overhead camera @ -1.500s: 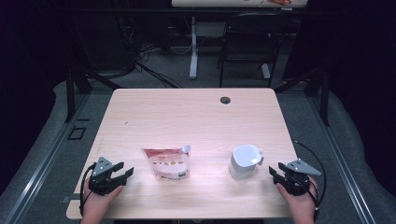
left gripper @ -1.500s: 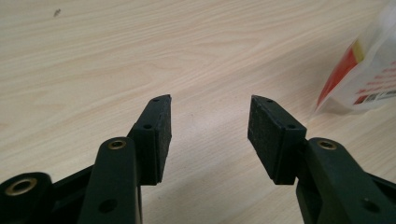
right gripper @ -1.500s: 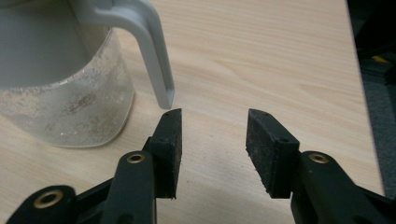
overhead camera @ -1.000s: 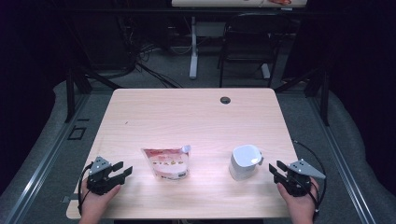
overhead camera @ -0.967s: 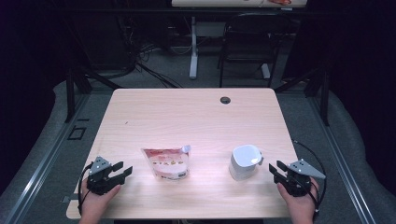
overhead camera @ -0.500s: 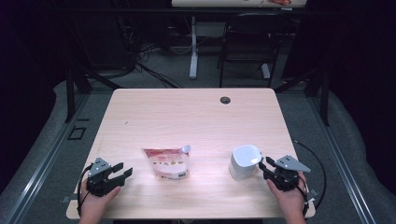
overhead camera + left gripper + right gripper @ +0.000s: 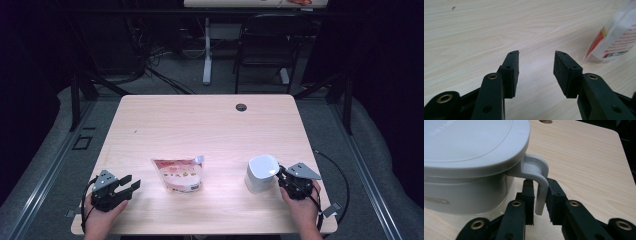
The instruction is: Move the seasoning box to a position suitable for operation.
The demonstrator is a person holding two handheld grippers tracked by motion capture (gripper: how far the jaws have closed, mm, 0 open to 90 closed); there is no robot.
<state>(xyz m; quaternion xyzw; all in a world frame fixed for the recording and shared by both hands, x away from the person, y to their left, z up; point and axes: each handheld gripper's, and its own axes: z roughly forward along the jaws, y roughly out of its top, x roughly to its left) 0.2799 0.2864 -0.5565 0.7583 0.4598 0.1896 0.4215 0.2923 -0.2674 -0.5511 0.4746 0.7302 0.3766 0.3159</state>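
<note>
Table (image 7: 200,120) first, from our left: our left gripper (image 7: 131,186) rests near the front left corner with its jaws well apart and nothing between them, pads (image 7: 512,72) over bare wood, and they have just been closing a little. The pouch (image 7: 178,174) lies flat just beyond it toward the middle, apart from both tools. Further right stands the cup (image 7: 261,173), white and lidded, upright near the front right edge, its handle (image 7: 539,182) pointing at our right gripper (image 7: 539,203). That gripper's jaws have just been closing around the handle; in the right gripper view one pad stands on each side of the white strap, close against it, though a sliver of gap seems to remain on the inner side (hard to be sure). To do this grip well, we judge we should finish closing squarely on the strap's flat faces, low enough to stay off the lid, then lift straight so the cup does not swing or tip.
</note>
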